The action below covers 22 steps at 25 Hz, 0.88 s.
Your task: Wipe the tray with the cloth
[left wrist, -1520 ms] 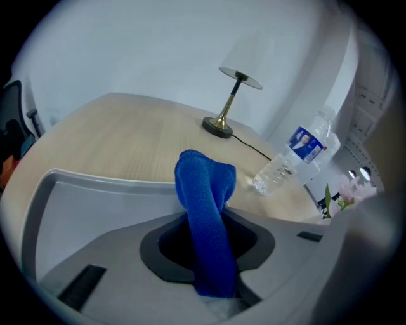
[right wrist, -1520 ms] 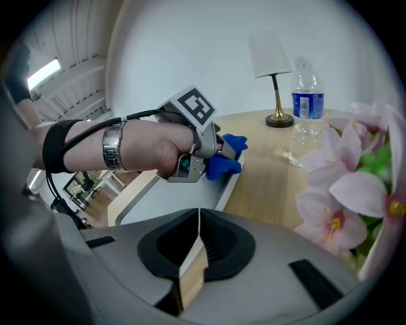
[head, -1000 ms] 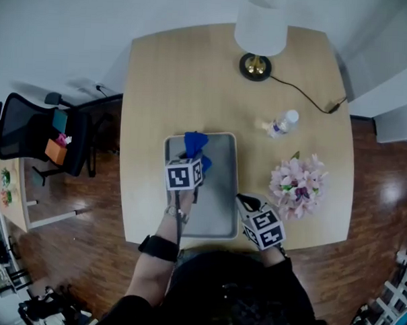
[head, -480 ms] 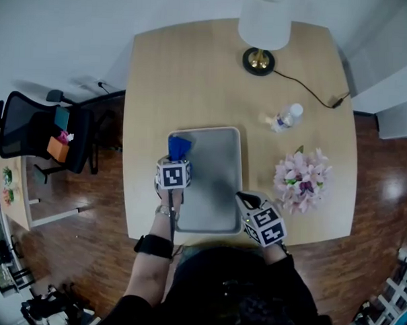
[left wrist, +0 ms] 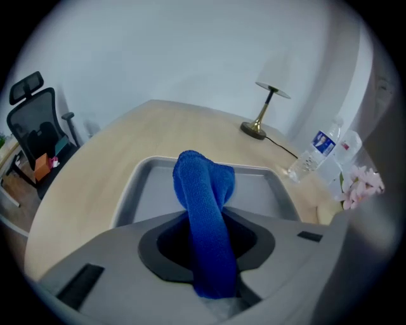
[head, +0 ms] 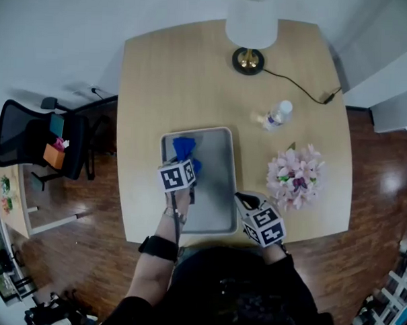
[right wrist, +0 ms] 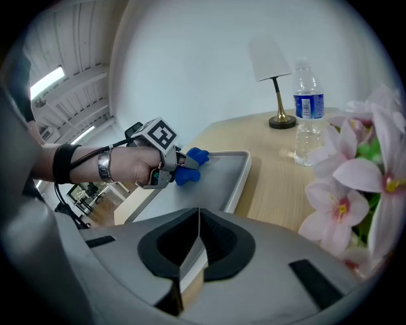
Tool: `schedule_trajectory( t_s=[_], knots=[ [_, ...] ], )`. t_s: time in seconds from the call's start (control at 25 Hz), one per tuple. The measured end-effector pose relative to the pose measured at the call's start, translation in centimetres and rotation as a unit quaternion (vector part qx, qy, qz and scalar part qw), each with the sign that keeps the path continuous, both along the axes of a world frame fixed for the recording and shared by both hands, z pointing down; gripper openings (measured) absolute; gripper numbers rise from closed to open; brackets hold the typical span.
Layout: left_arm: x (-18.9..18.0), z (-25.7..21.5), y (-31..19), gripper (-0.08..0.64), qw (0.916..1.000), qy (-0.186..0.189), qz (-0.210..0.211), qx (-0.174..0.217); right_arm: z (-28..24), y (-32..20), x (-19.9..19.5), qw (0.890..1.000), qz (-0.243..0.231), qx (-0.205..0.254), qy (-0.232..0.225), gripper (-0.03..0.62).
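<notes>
Left gripper (head: 187, 163), clenched on the blue cloth (left wrist: 204, 190), holds it at the far-left part of the grey tray (head: 215, 193); contact with the tray floor cannot be confirmed. The tray lies at the near edge of the desk (head: 166, 83). Right gripper (head: 243, 200) is clamped on the tray's near-right corner. Further right stand a water bottle (head: 275, 116) and pink flowers (head: 294, 177).
</notes>
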<state>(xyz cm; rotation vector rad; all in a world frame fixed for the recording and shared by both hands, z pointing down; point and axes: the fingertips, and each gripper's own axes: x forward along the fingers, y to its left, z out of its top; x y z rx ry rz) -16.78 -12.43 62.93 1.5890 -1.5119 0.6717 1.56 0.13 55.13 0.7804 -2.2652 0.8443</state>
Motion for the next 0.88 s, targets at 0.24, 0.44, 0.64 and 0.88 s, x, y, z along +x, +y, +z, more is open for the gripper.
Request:
schedule_trajectory(
  t_s=[0.24, 0.44, 0.64, 0.88],
  knots=[
    [10.2, 0.0, -1.4, 0.117, 0.998, 0.049, 0.036, 0.013, -0.1, 0.2, 1.6, 1.0, 0.017, 0.006, 0.004, 0.015],
    [12.5, 0.0, -1.6, 0.117, 0.9966, 0.069, 0.043, 0.014, 0.0, 0.7, 2.6, 1.0, 0.028, 0.003, 0.006, 0.015],
    [13.0, -0.1, -1.3, 0.117, 0.9954, 0.067, 0.066, 0.017, -0.1, 1.2, 1.8, 1.0, 0.024, -0.003, -0.001, 0.015],
    [7.0, -2.1, 1.8, 0.115, 0.9954, 0.027, 0.085, 0.035, -0.7, 1.0, 0.8, 1.0, 0.019, 0.01, -0.006, 0.015]
  ],
)
